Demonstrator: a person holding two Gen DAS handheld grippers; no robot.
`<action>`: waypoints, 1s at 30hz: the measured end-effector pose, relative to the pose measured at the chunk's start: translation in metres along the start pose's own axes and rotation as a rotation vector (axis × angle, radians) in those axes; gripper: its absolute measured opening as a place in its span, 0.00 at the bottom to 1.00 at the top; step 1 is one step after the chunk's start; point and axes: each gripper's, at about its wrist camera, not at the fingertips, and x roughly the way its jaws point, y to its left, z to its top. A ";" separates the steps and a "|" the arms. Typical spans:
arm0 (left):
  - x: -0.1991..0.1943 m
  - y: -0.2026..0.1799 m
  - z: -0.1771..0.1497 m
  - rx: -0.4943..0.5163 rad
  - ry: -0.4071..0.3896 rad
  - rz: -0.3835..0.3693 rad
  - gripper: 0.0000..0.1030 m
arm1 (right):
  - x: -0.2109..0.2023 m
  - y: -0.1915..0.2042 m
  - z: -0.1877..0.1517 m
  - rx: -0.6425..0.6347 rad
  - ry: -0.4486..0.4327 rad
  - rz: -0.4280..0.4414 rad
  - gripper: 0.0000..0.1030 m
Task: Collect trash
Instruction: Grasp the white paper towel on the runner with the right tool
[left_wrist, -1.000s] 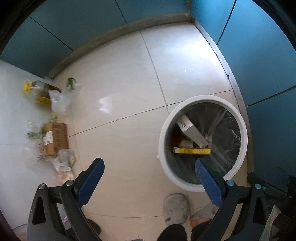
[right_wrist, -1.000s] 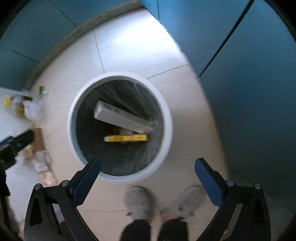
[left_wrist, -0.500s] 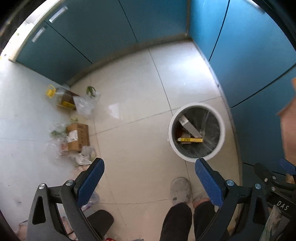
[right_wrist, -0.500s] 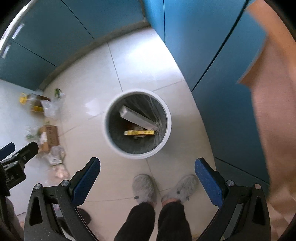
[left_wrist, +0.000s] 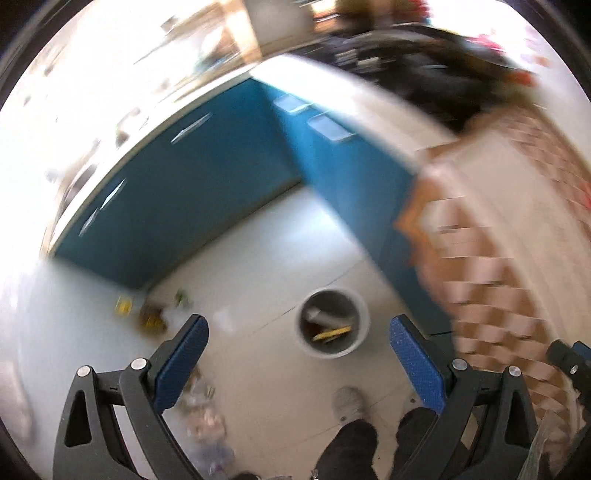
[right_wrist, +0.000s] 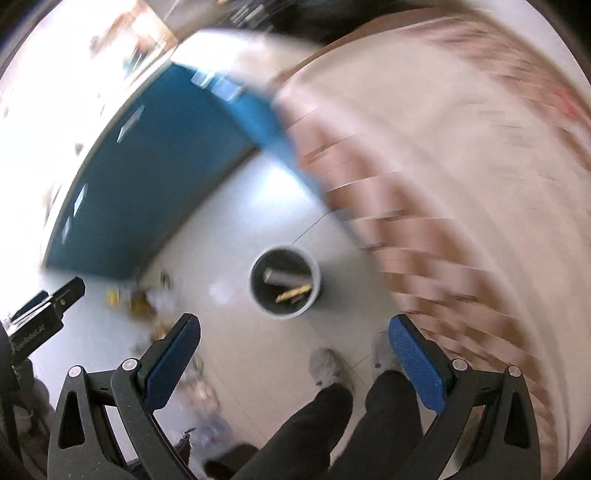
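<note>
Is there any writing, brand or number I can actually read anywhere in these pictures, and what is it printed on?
None can be read.
Left gripper body, seen from the right wrist view: pale lettering, too blurred to read.
Yellow box in the white bin: any print is too small and blurred.
Floor litter by the blue cabinets: labels smeared by motion.

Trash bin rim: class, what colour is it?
White, around a dark grey inside; the trash bin shows best in the left wrist view.
</note>
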 end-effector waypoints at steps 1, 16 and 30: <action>-0.012 -0.029 0.007 0.045 -0.017 -0.021 0.97 | -0.025 -0.025 -0.002 0.060 -0.034 -0.008 1.00; -0.107 -0.433 -0.020 0.672 -0.059 -0.254 0.97 | -0.204 -0.417 -0.172 0.971 -0.281 -0.204 0.89; -0.090 -0.584 -0.126 0.974 0.255 -0.464 0.26 | -0.203 -0.522 -0.244 1.197 -0.295 -0.229 0.68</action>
